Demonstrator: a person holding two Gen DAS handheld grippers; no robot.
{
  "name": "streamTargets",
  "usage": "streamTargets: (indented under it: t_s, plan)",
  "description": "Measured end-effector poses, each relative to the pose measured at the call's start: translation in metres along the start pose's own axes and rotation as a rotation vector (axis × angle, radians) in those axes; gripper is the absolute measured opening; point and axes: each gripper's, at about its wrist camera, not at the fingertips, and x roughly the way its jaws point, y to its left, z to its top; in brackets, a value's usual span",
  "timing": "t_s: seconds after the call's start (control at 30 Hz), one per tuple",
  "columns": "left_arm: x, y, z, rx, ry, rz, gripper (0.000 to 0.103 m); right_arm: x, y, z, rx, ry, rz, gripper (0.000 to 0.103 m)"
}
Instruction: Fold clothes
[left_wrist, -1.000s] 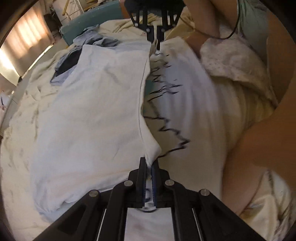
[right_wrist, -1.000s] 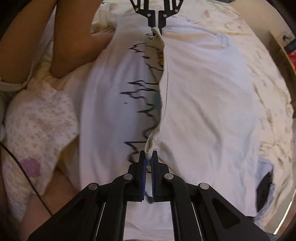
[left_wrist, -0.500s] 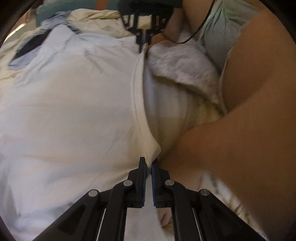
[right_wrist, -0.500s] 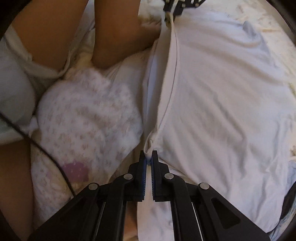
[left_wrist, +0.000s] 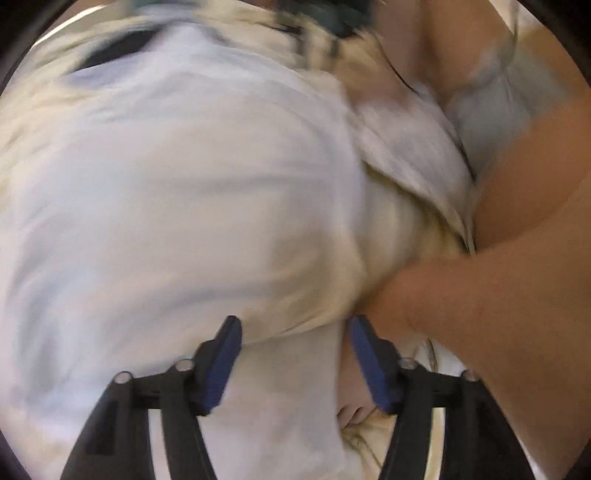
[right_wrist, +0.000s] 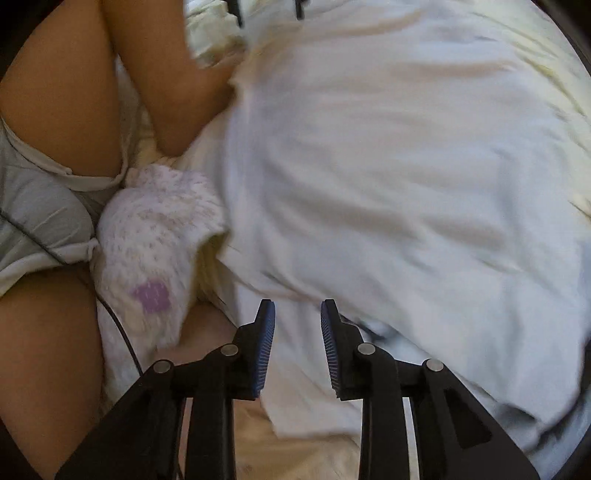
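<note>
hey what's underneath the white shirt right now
The white shirt lies spread over a cream bedsheet, which shows past its edges. A dark garment peeks out at its far side. Anything else beneath is covered by the cloth.

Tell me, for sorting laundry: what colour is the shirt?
White shirt, clearest in the right wrist view.
</note>
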Motion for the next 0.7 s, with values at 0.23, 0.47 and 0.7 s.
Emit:
streamTargets:
  t_s: [0.23, 0.47, 0.7]
  plan:
    - [-0.069, 0.102, -0.053, -0.62, -0.363, 0.339, 0.067, -0.081, -0.096, -0.07, 0.526, -0.315, -0.189, 0.029]
    - [-0.048, 0.133, -0.053, -0.777, -0.434, 0.322, 0.067, -0.074, -0.155, -0.133, 0.845, -0.548, -0.239, 0.076]
    - [-0.045, 0.148, -0.042, -0.785, -0.426, 0.314, 0.067, -0.054, -0.174, -0.124, 0.853, -0.517, -0.273, 0.066]
